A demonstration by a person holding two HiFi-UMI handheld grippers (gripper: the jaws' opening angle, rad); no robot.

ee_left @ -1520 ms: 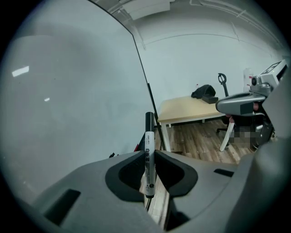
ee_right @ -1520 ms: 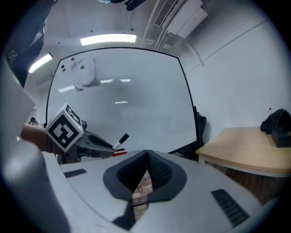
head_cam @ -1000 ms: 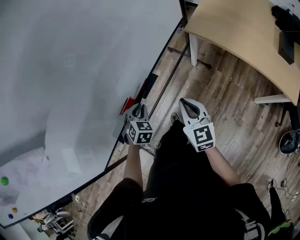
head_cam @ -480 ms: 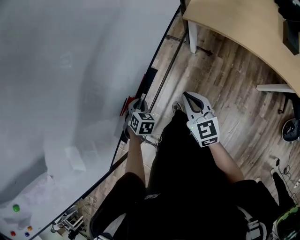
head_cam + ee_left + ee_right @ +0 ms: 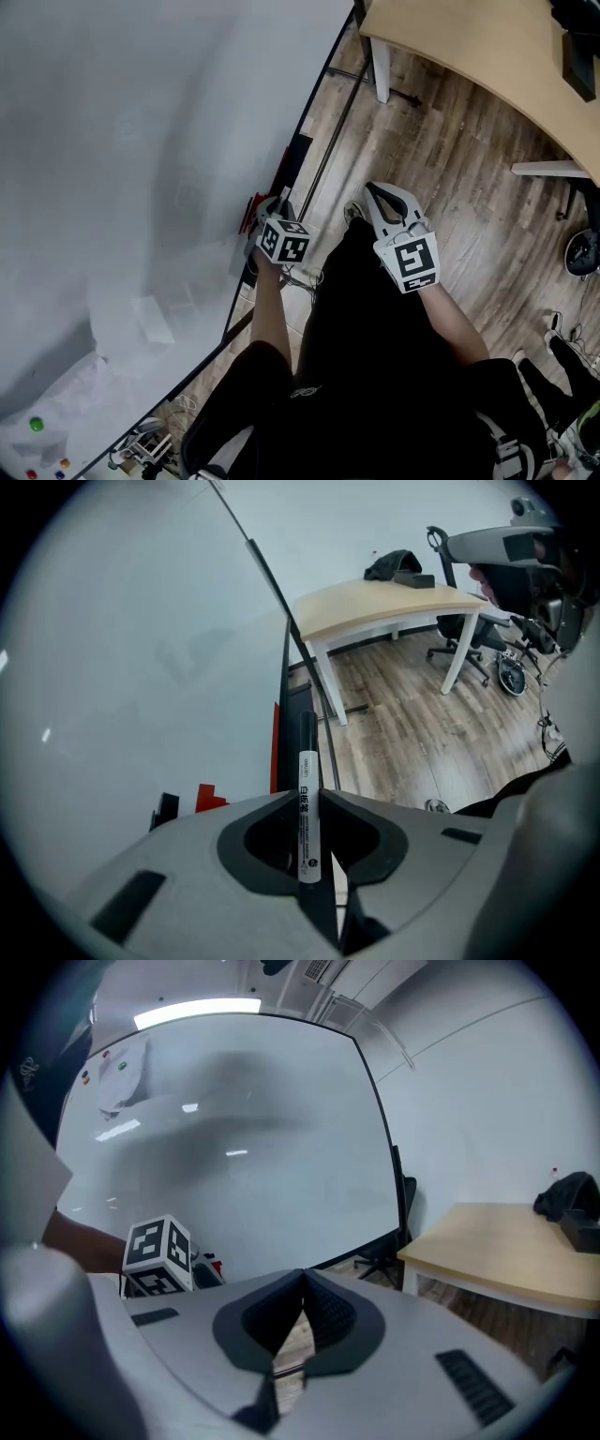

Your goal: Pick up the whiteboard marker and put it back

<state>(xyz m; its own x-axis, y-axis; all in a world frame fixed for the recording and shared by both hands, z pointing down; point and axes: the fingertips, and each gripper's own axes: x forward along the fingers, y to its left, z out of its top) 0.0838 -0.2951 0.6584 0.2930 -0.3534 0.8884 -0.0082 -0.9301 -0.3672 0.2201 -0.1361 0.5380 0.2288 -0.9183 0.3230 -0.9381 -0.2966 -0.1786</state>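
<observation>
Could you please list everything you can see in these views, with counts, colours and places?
whiteboard: one, white, left of the head view
whiteboard marker: one, white body, black cap, between the jaws of the left gripper
red item: at least one, red, on the board's ledge
magnets: at least three, green, red, yellow, board's lower left
desk: one, light wood, white legs, upper right
floor: wood planks
person: one, black clothing
left gripper: one, grey, shut on the whiteboard marker
right gripper: one, grey, shut, empty
</observation>
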